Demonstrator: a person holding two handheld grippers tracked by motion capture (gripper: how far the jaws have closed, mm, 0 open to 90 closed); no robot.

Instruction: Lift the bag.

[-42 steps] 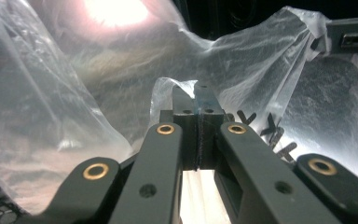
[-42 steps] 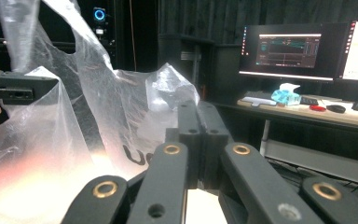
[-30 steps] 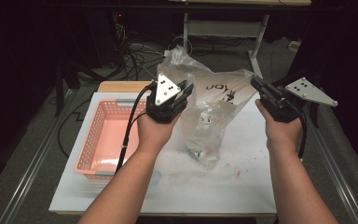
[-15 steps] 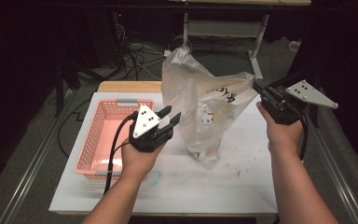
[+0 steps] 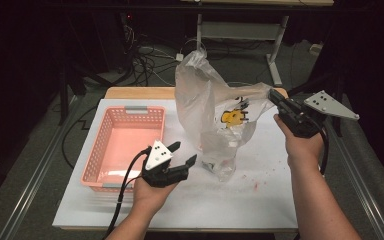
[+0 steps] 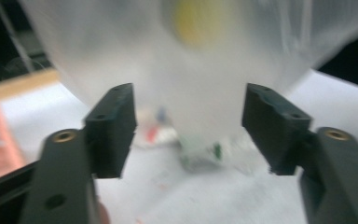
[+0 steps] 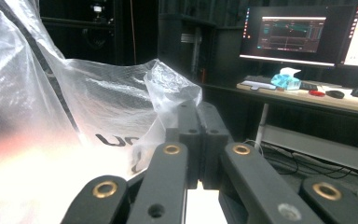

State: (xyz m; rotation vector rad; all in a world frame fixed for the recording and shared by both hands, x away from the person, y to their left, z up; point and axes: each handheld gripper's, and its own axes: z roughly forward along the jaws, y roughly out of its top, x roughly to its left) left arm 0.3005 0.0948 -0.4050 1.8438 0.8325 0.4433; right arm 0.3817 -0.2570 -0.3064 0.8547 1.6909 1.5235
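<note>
the right gripper (image 5: 272, 96) is pinching the top edge of the plastic bag (image 5: 215, 115), jaws squeezed tight, holding it up over the table (image 5: 260, 200). the left gripper (image 5: 184, 154) is waiting wide open, holding nothing, near the bag's bottom. it should be grabbing low and gently, so the things inside are not spilling.

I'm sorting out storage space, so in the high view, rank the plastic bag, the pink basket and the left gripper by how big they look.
1. plastic bag and pink basket: look alike in size, so unranked.
2. left gripper: clearly smallest, though nearer the camera.
</note>
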